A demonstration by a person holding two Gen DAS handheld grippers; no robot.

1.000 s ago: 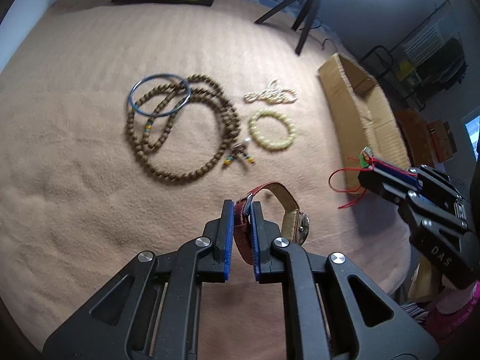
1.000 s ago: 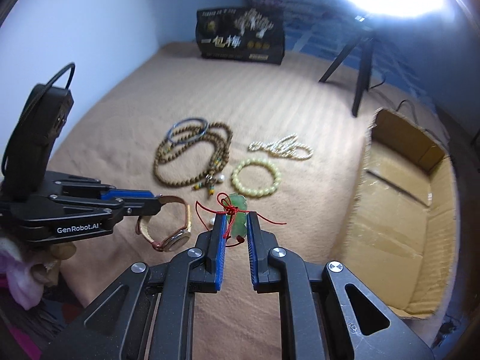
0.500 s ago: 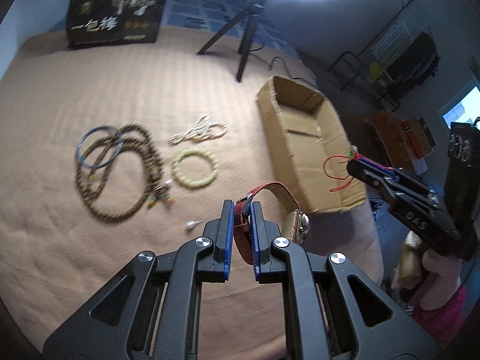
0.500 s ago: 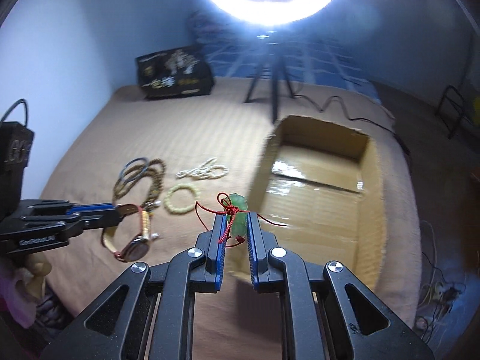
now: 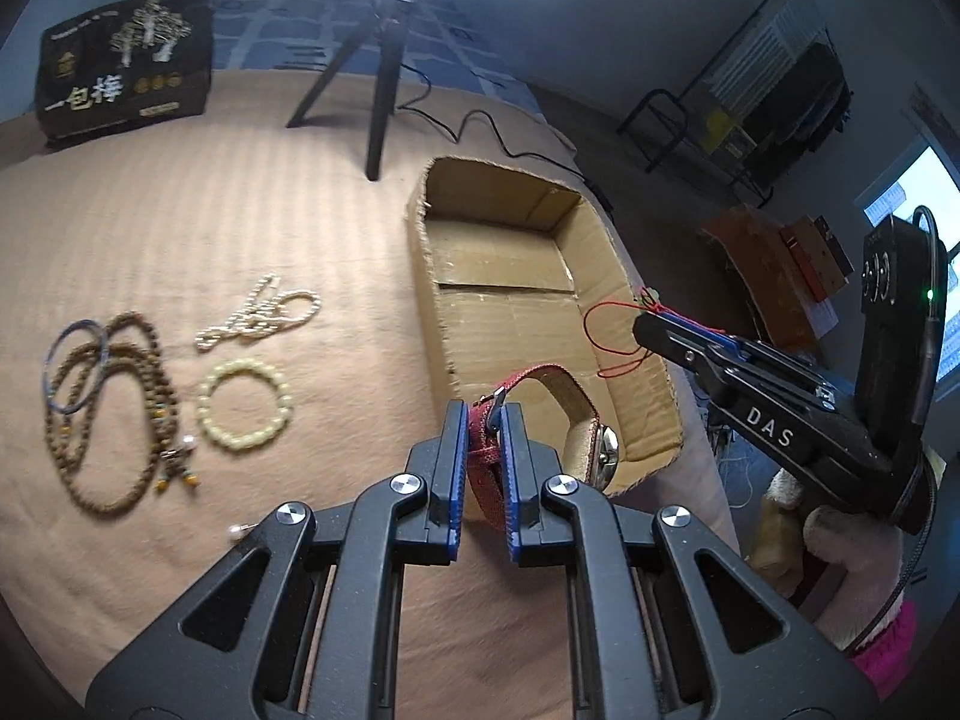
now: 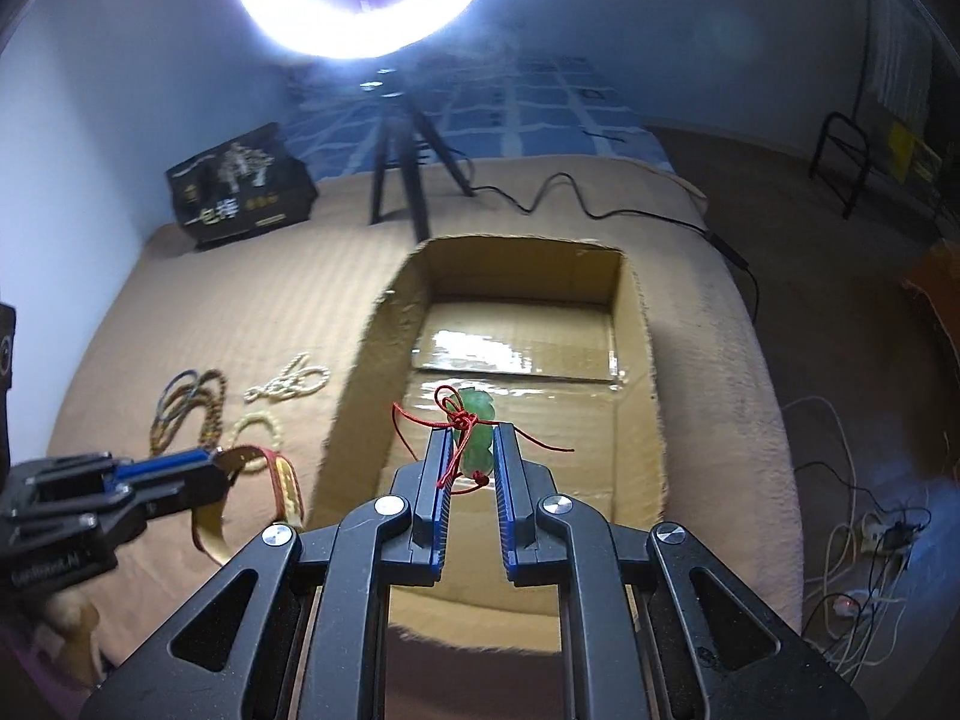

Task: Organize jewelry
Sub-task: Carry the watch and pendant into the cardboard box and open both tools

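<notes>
Jewelry is split between 2 places: some in the tongs, the rest lying on the tan blanket (image 5: 210, 228). The left gripper (image 5: 485, 420) pinches the red strap of a wristwatch (image 5: 591, 447), whose case dangles beside the near corner of the open cardboard box (image 5: 606, 276). The right gripper (image 6: 471, 441) is pressed on a green jade pendant (image 6: 477, 420) tied with red cord (image 6: 420, 423), hanging above the box floor.

Left on the blanket, well apart from the box, are a long brown bead necklace (image 5: 120, 420), a blue bangle (image 5: 75, 366) overlapping it, a pale bead bracelet (image 5: 245, 405) and a knotted pearl strand (image 5: 258, 318).

The watch looks heaviest at its case, so it will likely swing from a strap grip; the soft strap is the safer hold. The jade seems hard, smooth and chip-prone, better lowered than dropped. The floppy bead strings would best be taken at a bunched part, the stiff bangle by its rim.
</notes>
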